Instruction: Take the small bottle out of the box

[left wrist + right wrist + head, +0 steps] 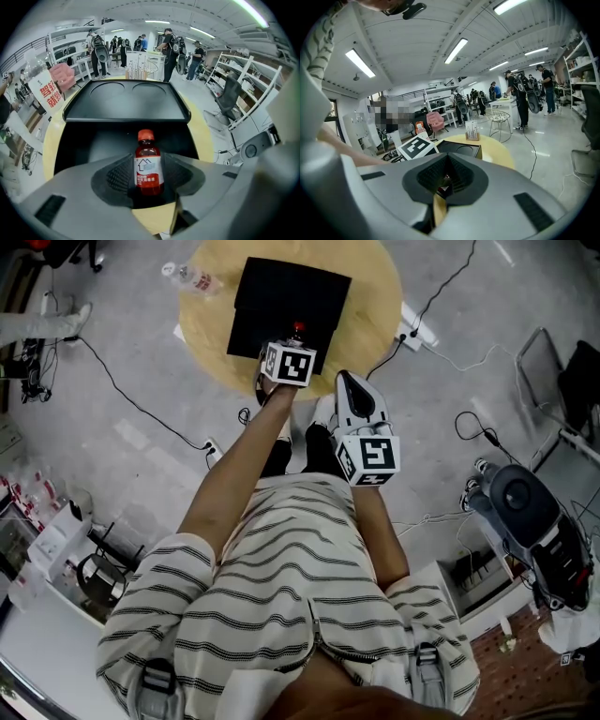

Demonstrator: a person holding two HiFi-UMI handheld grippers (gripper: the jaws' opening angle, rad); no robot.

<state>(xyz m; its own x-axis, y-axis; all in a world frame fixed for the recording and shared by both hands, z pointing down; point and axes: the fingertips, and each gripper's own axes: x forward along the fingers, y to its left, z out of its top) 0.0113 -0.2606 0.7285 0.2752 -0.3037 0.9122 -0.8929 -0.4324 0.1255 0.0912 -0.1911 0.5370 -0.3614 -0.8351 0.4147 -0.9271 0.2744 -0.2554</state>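
A small brown bottle [149, 169] with a red cap and a white and red label stands upright at the front of the open black box [126, 101]. My left gripper [149, 180] reaches over the box's near edge. Its dark pads [118, 177] stand close on either side of the bottle, and I see no squeeze on it. In the head view the red cap [298, 329] shows just past the left gripper [296, 337] at the box [281, 296]. My right gripper [345, 381] hangs back off the table edge, jaws together and nothing in them; in the right gripper view [446, 180] it points at the box.
The box sits on a round wooden table [375, 287]. A clear plastic bottle [192, 279] lies at its far left edge. Cables and a power strip [417, 329] cross the floor. A dark machine [525, 512] stands at the right, white shelving [56, 549] at the left.
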